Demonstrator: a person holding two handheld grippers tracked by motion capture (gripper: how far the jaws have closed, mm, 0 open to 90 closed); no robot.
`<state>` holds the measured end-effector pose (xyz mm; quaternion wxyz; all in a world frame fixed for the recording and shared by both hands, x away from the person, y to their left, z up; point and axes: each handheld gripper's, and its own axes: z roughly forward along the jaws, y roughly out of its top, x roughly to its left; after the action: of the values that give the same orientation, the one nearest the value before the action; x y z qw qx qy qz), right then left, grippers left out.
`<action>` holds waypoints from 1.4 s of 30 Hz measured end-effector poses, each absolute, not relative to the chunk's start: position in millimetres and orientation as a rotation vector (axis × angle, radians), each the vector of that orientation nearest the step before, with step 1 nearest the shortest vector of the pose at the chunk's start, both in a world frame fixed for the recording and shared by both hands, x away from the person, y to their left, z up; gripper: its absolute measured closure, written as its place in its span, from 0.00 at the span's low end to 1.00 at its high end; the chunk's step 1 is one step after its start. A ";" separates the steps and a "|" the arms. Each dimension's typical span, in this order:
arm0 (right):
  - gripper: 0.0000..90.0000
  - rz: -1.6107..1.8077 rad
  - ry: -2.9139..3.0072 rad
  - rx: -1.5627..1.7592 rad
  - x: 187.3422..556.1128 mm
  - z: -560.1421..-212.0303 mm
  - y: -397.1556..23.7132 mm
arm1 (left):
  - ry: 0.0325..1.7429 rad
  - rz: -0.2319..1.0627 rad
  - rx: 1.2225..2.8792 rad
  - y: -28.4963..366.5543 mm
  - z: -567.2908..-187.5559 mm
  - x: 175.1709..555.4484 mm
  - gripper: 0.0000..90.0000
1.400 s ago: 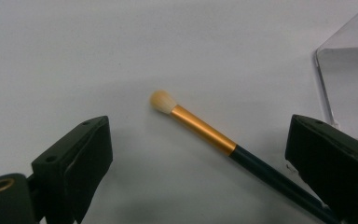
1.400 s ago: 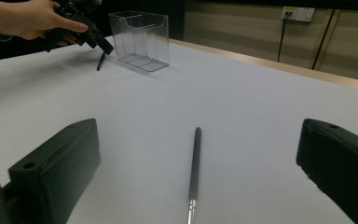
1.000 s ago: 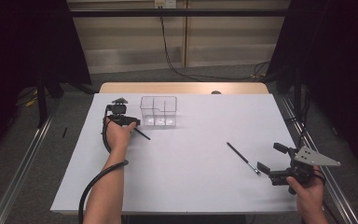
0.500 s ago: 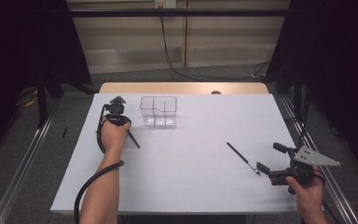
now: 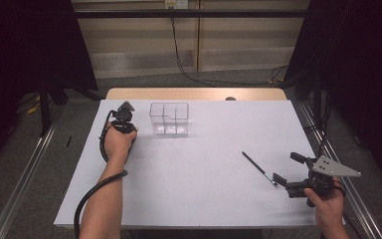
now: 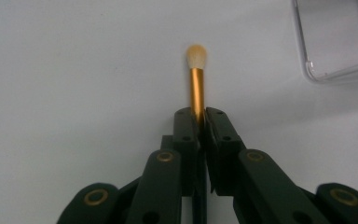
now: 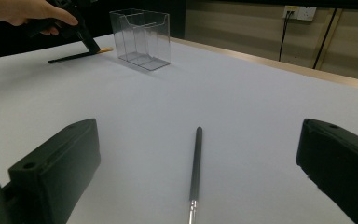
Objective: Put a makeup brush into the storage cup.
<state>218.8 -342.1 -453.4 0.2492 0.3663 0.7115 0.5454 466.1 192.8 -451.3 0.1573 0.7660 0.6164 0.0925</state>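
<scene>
Left hand-held gripper [image 6: 201,116], jaws just closed on the gold-ferruled brush [image 6: 196,77] lying on the counter [image 5: 204,164]: lift level, then tip into clear organizer [image 5: 169,118] just right; right hand-held gripper [image 7: 196,177] wide open, straddling the dark brush [image 7: 195,163] ahead.

Two brushes [image 5: 259,169] [image 6: 196,77], one clear organizer [image 5: 169,119]

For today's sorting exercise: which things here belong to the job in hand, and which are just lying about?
In the job:
left gripper, shut on the gold brush
clear organizer box
black brush
right gripper, open

Lying about:
wall cables
</scene>
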 end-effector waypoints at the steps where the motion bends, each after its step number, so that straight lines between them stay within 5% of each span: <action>1: 0.00 1.486 1.938 1.000 218.6 -453.4 -342.3 | 1.764 0.260 2.194 192.9 -451.2 466.4 0.92; 30: 0.00 1.483 1.942 0.993 219.2 -452.8 -341.9 | 1.802 0.235 2.285 186.8 -449.7 472.2 0.90; 42: 0.00 1.484 1.937 0.999 218.8 -453.0 -343.5 | 1.808 0.233 2.192 192.7 -448.6 467.3 0.93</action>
<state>218.8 -343.5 -453.0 0.2498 0.3669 0.7114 0.5449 467.3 192.7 -448.6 0.1451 0.7608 0.6275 0.0807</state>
